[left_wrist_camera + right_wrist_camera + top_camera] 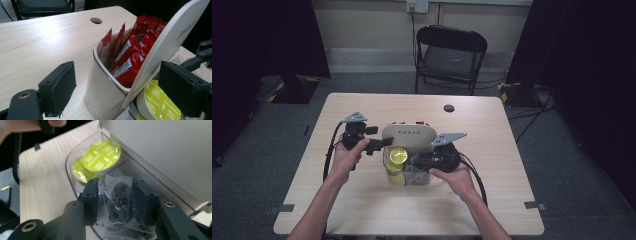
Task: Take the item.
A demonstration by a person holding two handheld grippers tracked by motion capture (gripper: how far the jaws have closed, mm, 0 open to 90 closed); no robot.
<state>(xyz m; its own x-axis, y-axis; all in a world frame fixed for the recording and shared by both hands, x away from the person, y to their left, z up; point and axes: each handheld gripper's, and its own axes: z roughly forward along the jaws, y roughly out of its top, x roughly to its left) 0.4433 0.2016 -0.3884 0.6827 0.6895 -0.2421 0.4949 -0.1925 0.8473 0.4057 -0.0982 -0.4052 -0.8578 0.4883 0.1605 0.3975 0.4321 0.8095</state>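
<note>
A white organiser with a raised lid (408, 136) stands mid-table. Its rear bin (102, 87) holds several red sachets (130, 55). A clear front tray (68, 167) holds yellow-green capsules (102, 155) and clear tea bags of dark leaves. My left gripper (118, 82) is open, its jaws wide on either side of the bin and the lid (170, 42), touching neither side firmly. My right gripper (115, 200) reaches into the clear tray, shut on a tea bag (116, 195) that sits pressed between both pads. In the high view the left gripper (379, 144) is at the lid's left edge and the right gripper (422, 161) at the tray.
The light wooden table (362, 210) has a cable hole (448, 108) behind the organiser. A black folding chair (449, 57) stands beyond the far edge. Dark curtains flank both sides of the room.
</note>
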